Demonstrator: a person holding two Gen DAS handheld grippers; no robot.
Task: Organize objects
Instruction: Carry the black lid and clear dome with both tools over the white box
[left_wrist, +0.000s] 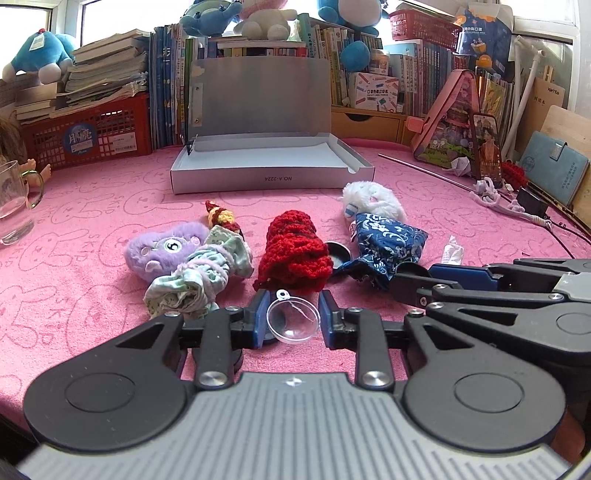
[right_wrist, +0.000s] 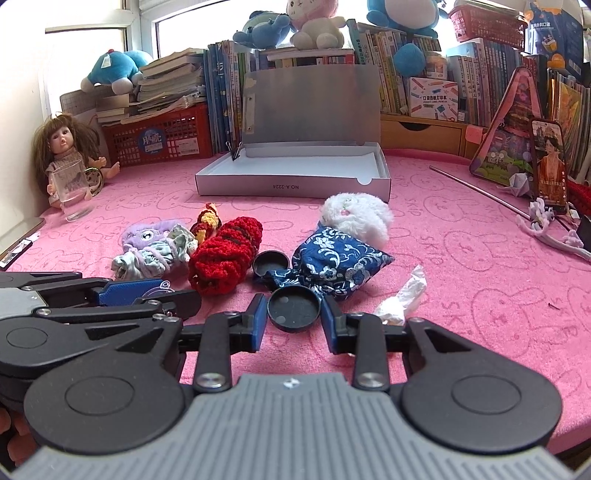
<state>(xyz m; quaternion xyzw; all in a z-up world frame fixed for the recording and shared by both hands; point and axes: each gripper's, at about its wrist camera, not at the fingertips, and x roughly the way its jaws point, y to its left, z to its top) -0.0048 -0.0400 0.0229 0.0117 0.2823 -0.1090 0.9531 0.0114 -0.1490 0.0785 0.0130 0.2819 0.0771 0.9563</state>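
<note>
Clear plastic, the dome (left_wrist: 293, 320) sits clamped at its rim between the left gripper (left_wrist: 291, 317) fingers, low over the pink surface (left_wrist: 85, 266); light, slick, crushable. The right gripper (right_wrist: 293, 314) pinches the stiff black lid (right_wrist: 293, 308) by its edges.

Knitted roll (left_wrist: 293, 254) between plush toy (left_wrist: 162, 249) and patterned pouch (left_wrist: 386, 240), before box (left_wrist: 271, 168).
</note>
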